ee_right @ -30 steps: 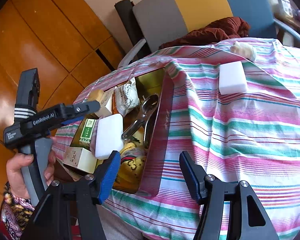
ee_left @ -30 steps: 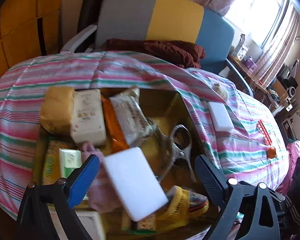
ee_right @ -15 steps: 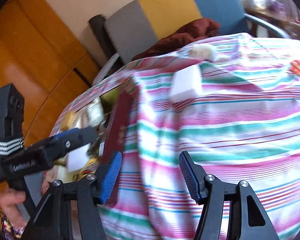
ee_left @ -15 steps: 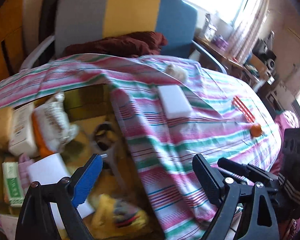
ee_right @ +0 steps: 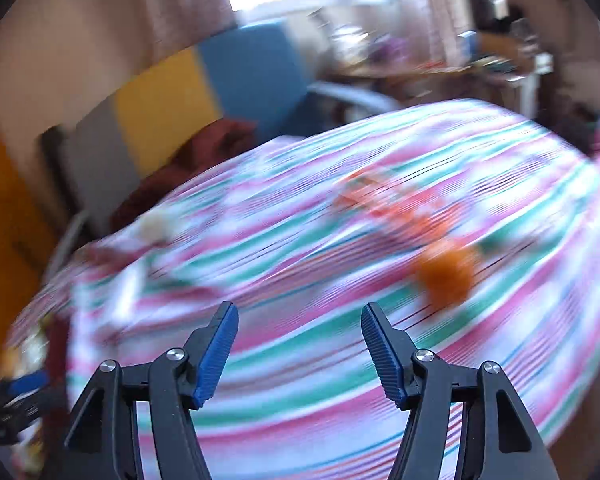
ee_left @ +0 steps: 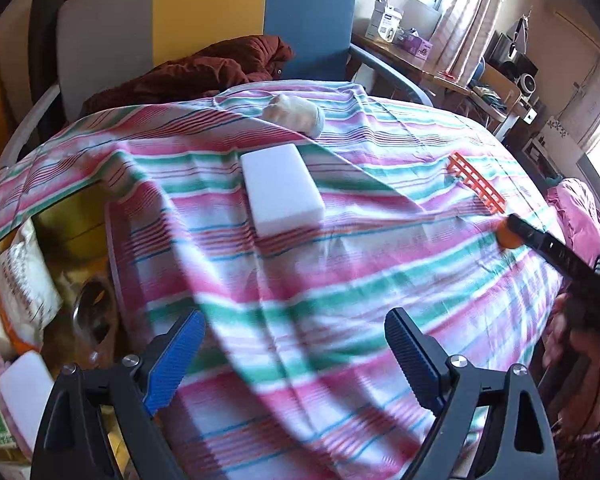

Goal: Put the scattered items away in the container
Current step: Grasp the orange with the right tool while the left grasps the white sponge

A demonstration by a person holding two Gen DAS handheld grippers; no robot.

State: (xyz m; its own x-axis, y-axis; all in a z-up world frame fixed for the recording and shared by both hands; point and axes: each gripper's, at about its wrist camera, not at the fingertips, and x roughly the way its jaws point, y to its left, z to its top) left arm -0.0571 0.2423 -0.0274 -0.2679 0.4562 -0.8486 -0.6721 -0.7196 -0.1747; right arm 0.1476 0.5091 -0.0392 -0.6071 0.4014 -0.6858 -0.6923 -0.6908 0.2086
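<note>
Striped-cloth tabletop (ee_left: 340, 280), container (ee_left: 76, 248) at left. Between items: left gripper (ee_left: 294, 354) wide open, empty; right gripper (ee_right: 298, 350) opening, empty. Next: white sponge (ee_left: 282, 192) or orange ball (ee_right: 446, 274).

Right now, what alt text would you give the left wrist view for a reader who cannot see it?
The left gripper hovers with open, empty jaws over a pink, green and white striped cloth. On the cloth lie a white rectangular foam block, a cream rolled sock and an orange plastic rack; a half-covered box of packets sits at the left.
</note>
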